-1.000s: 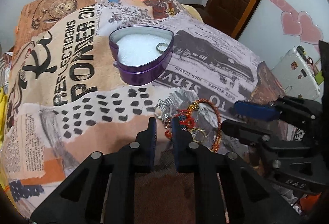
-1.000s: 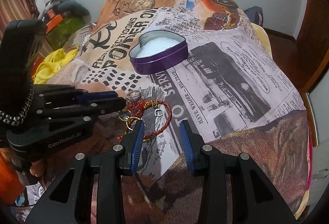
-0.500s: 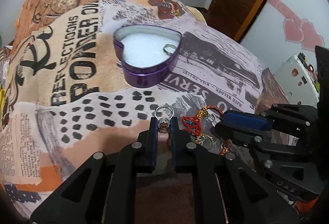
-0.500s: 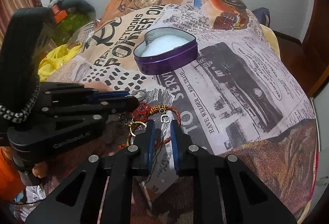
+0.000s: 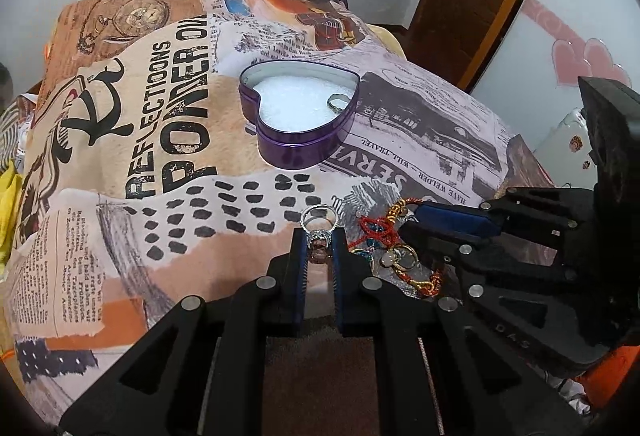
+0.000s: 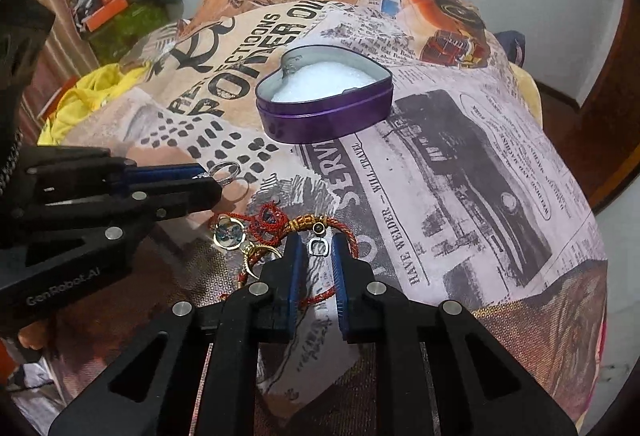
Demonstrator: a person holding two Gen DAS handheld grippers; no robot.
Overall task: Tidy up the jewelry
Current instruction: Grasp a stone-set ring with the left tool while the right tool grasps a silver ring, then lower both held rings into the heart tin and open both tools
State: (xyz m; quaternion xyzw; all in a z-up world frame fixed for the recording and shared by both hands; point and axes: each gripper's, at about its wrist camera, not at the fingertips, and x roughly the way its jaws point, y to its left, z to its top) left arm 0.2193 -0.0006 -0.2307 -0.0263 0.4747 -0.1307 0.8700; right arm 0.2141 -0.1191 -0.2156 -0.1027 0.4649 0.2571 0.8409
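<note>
The left gripper [image 5: 320, 248] is clamping a light, hard, slippery silver ring [image 5: 319, 232] by its stone end above the printed blanket [image 5: 160, 172], while the right gripper [image 6: 318, 250], nearly closed, is nipping a tiny charm [image 6: 318, 246] on the limp red bracelet [image 6: 320, 226], both well short of the heart tin [image 5: 304, 148]

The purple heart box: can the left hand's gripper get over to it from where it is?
Probably yes. The left gripper, shut on a silver ring, has only bare printed blanket between it and the purple heart box. The box is open, and the right gripper sits off to the side.
</note>
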